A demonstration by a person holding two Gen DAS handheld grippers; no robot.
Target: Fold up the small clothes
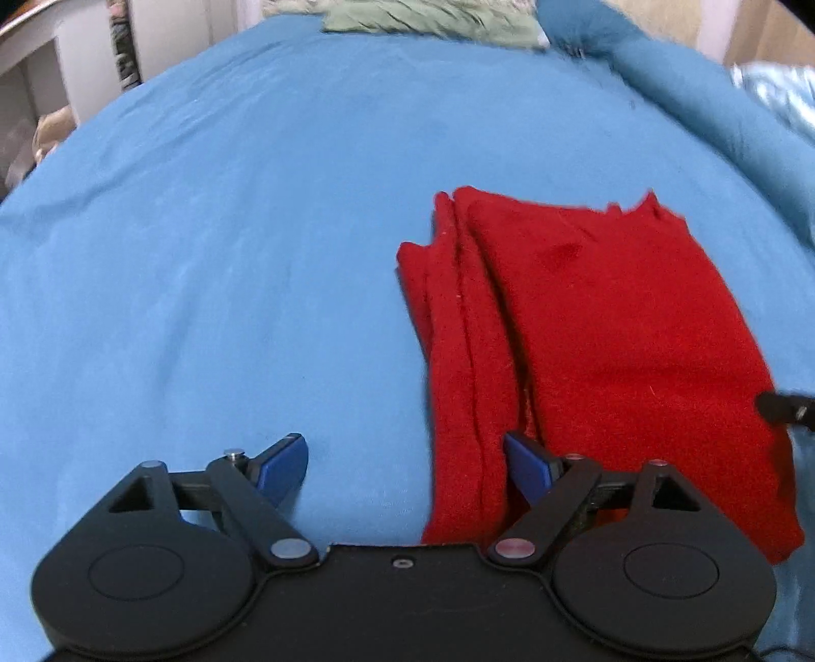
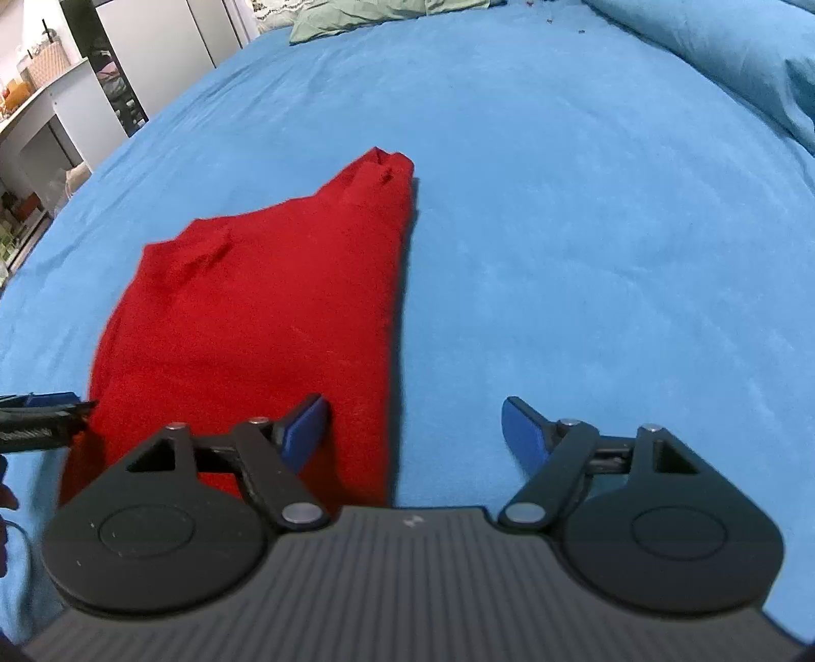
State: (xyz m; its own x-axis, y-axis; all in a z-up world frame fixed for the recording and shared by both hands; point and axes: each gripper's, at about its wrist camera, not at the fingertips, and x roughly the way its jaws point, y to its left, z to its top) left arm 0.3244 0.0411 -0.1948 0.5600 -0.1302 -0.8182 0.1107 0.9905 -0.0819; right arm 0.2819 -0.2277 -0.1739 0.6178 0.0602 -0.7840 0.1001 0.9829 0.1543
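You had both tongs spread wide and holding nothing. The left tongs [image 1: 405,466] hung just above the near left edge of the red cloth [image 1: 601,346], its right pad over the stacked layers there and its left pad over bare bed. The right tongs [image 2: 415,433] straddled the cloth's near right edge, left pad above the red, right pad above the sheet.

The cloth [image 2: 265,315] lay flat, already folded lengthwise into a long strip running away from you, with its layered edges showing on the left side. By the look of it, you stood between folds: the lengthwise fold was done and a crosswise one was still wanted. The next move probably called for lowering both tongs to the near corners, pinching all the layers together, and carrying that end toward the far one without letting the stack slide apart.

The blue bed [image 2: 586,254] was soft and slightly creased, so pads could snag the sheet. A green pillow [image 1: 433,20] lay far ahead, and shelves [image 2: 46,102] stood off to the left.
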